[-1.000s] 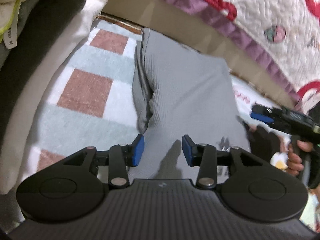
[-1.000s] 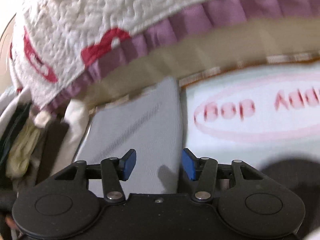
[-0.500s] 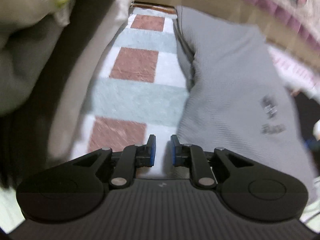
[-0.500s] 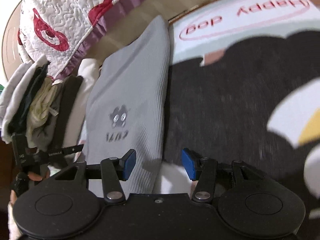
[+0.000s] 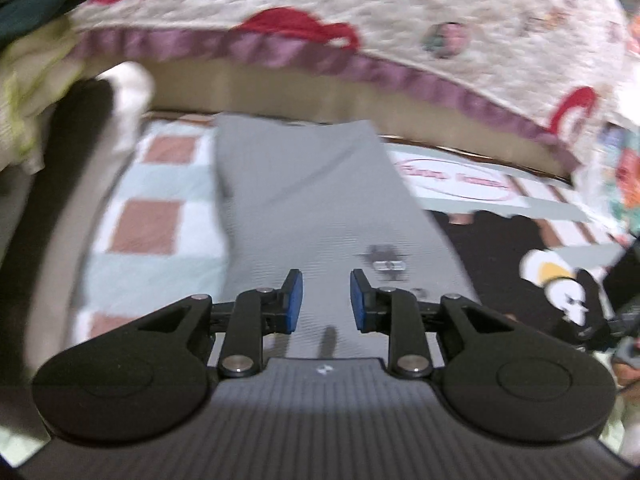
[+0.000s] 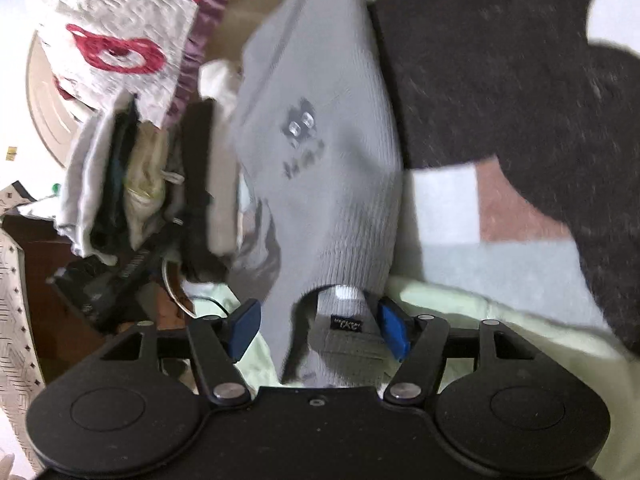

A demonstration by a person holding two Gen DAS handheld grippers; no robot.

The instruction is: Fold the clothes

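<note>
In the left wrist view the left tool (image 5: 326, 300) hangs above the near end of the grey top (image 5: 320, 200), its blue pads apart and opening, with nothing between them. The top lies lengthwise on a checked mat (image 5: 160, 216), stretched from just under the tool to the mat's far edge, a small dark print (image 5: 386, 262) near its right side. A pile of clothes (image 5: 48, 92) stands along the mat's left edge; past the far edge hangs a quilt (image 5: 360, 12).

In the right wrist view the right tool (image 6: 320, 328) has its jaws wide and opening. The top's (image 6: 332, 160) collar with its label (image 6: 347, 324) sits between the pads; whether they touch the cloth I cannot tell. The top runs away from the tool, the pile (image 6: 132, 172) to its left and the mat's dark figure (image 6: 500, 92) to its right.
</note>
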